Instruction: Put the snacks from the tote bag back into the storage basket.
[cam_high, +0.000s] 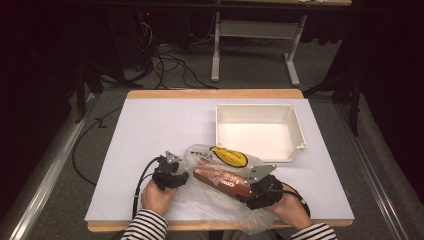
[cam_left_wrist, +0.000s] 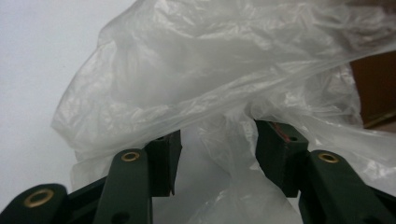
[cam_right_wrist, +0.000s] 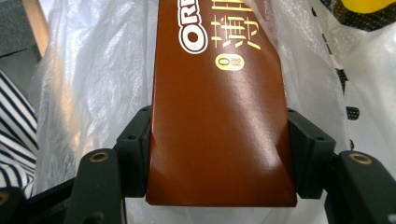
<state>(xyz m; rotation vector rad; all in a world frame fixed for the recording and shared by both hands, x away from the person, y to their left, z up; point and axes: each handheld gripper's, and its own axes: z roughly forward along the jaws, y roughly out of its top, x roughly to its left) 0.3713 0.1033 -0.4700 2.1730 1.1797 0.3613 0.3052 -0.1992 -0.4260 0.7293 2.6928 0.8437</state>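
Observation:
A brown Oreo biscuit box (cam_high: 220, 180) lies slanted over a crumpled clear plastic bag (cam_high: 210, 202) near the table's front edge. My right gripper (cam_high: 248, 188) is shut on the box's near end; in the right gripper view both pads press the sides of the box (cam_right_wrist: 219, 93) with my right gripper (cam_right_wrist: 219, 154) around it. My left gripper (cam_high: 181, 176) sits at the bag's left edge. In the left gripper view my left gripper (cam_left_wrist: 217, 154) has its jaws apart, with loose film of the bag (cam_left_wrist: 187, 70) draped over the fingertips and hanging between them.
A yellow and black packet (cam_high: 229, 156) rests under the bag's film just beyond the box. An empty white plastic bin (cam_high: 300, 132) stands at the back right of the white mat (cam_high: 150, 130). Striped sleeves (cam_high: 145, 225) enter from the bottom.

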